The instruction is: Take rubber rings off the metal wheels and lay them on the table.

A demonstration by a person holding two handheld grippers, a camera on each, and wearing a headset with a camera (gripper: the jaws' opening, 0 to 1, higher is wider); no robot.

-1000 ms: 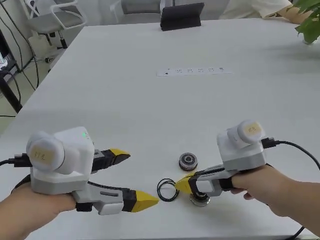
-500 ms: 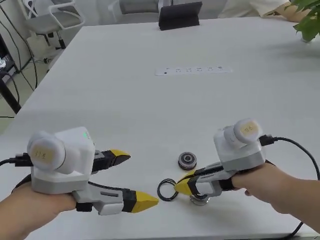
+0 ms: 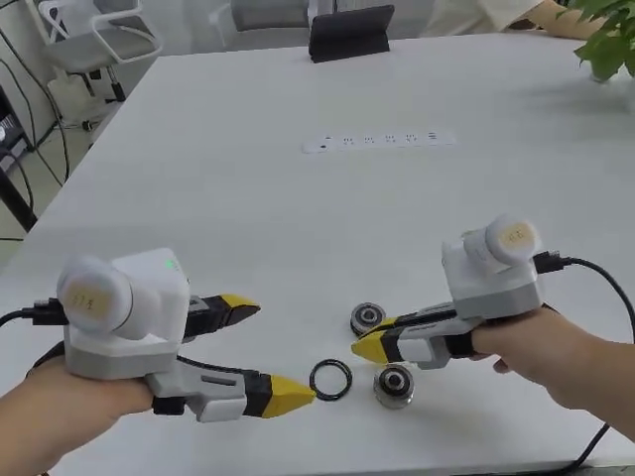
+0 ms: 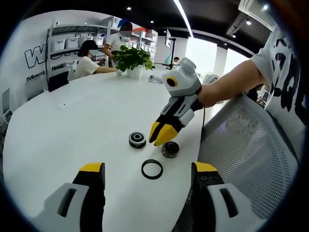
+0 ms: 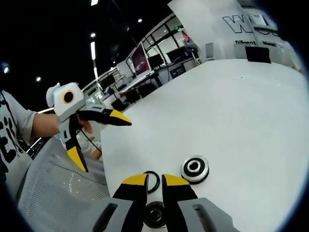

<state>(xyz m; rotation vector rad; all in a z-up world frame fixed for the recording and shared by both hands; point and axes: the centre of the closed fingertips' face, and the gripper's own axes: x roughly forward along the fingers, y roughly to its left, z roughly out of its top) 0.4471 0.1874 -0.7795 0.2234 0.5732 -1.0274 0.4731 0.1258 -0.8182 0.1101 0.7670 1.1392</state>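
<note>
My left claw point(image 3: 266, 349) is spread wide with nothing between its jaws, and it sits low over the near edge of the worktop point(image 3: 298, 218). From its own camera, the left claw point(image 4: 148, 169) frames a loose rubber ring point(image 4: 152, 169) lying flat on the worktop just ahead of the tips. In the head view the rubber ring point(image 3: 330, 378) lies between my two claws, apart from both.

My right claw point(image 3: 369, 347) has its jaws drawn almost together, with only a thin slit left, and it grips nothing. Its tip points in between two wheels: the far wheel point(image 3: 367, 318), dark at the rim, and the near wheel point(image 3: 395, 385). In the right gripper view the near wheel point(image 5: 155, 214) shows just under the jaws; I cannot tell if they touch it.
</note>
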